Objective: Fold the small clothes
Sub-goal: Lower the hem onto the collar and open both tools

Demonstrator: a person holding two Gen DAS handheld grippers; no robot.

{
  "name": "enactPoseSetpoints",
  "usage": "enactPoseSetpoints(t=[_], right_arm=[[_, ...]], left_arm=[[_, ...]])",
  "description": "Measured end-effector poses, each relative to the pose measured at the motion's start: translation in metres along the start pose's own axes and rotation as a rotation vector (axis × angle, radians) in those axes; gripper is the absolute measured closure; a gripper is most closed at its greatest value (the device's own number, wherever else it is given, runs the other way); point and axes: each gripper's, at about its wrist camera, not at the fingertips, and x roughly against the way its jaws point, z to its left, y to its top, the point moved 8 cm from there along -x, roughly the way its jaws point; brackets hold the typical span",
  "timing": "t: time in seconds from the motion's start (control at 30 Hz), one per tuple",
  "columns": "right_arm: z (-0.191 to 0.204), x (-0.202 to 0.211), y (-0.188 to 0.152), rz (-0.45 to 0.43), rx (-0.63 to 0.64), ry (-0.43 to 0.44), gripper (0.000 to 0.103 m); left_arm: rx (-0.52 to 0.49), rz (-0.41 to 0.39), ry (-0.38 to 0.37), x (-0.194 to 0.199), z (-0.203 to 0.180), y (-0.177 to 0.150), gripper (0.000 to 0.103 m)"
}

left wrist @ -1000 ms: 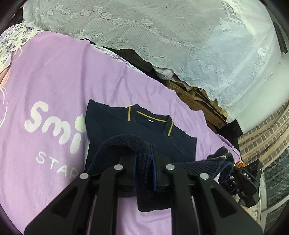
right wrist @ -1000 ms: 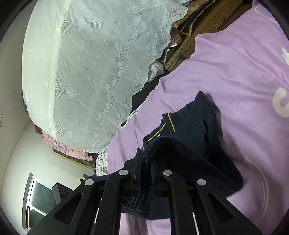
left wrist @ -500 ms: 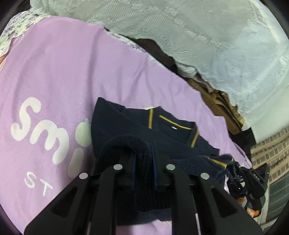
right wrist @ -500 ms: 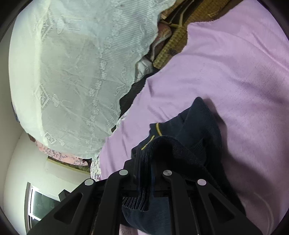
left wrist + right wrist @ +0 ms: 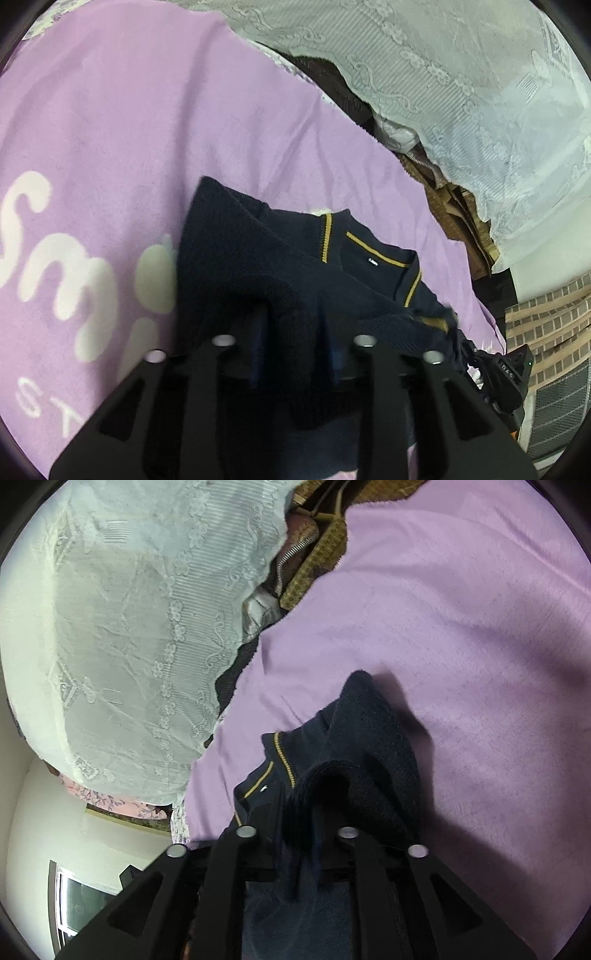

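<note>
A small navy knit sweater [image 5: 258, 258] with yellow-striped V-neck trim lies on a purple cloth [image 5: 129, 110]. My left gripper [image 5: 293, 332] is shut on the sweater's ribbed hem, which drapes over its fingers above the sweater's body. My right gripper [image 5: 303, 823] is shut on another part of the same hem of the sweater [image 5: 369, 746]; the collar shows just beyond it. The right gripper's body shows at the right edge of the left wrist view [image 5: 506, 373].
The purple cloth [image 5: 461, 609] bears white lettering [image 5: 55, 258] at left. A white lace cover [image 5: 461, 74] drapes over a heap behind, with brown woven fabrics [image 5: 454, 214] under it. A window [image 5: 74, 901] shows low in the right wrist view.
Both grippers have carried the held hem forward over the sweater towards its collar. The collar now lies closer to both grippers.
</note>
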Motion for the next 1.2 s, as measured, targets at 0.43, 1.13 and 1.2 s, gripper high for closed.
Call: enactPoseSetpoints(t=[0.43, 1.13, 1.2], right_arm=[[0.037, 0.027, -0.022, -0.012, 0.174, -0.01, 0.078], [0.014, -0.029, -0.013, -0.01, 0.309, -0.227, 0.097], [0.027, -0.025, -0.02, -0.007, 0.342, -0.198, 0.097]], left_arm=[[-0.179, -0.118, 0.12, 0.045, -0.018, -0.007, 0.046], [-0.354, -0.158, 0.421, -0.019, -0.033, -0.005, 0.031], [-0.369, -0.184, 0.403, -0.006, -0.038, -0.01, 0.032]])
